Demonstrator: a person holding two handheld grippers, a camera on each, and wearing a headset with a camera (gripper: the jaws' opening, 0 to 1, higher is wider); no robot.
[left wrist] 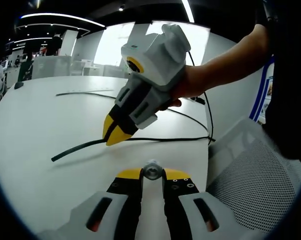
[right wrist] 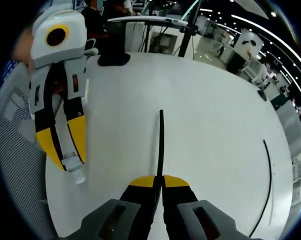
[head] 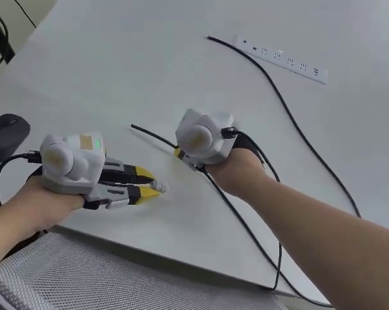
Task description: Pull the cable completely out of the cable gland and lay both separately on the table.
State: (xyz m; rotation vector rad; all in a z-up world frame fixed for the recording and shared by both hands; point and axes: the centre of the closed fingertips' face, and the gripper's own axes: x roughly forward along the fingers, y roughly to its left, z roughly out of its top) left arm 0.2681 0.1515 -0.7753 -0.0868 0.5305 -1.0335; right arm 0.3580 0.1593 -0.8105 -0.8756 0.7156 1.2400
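Over the near edge of the smooth, matte white desk (head: 149,64), the left tongs (left wrist: 152,176), yellow-tipped on a white and grey plastic body, are closed on a small, rounded, pale translucent cable gland (left wrist: 152,169), which sits pinched at the very tips and clear of the desk surface. Just beside them, the right tongs (right wrist: 159,181) are clamped on a thin, black, rubbery round cable (right wrist: 161,145), with a short free end running straight ahead of the tips and ending bare above the desk. Gland and cable are apart, each in its own tongs, with open desk between them. From the left gripper view the gland reads as a glossy little dome between the two yellow tips, and the cable shows as a long, gently bowed line passing through the other tongs, its tail trailing towards the desk edge. From the right gripper view the gland looks like a short whitish cylinder poking out below the left tips, and the cable's end looks blunt and plain. In the head view both hands hold the grippers low and close together; farther back lies a long white plastic power strip (head: 282,57) with its own black cord (head: 298,129) curving across the desk, a dark rounded mouse-like object (head: 4,134) sits at the left edge, and a grey mesh chair back (head: 84,278) fills the foreground.
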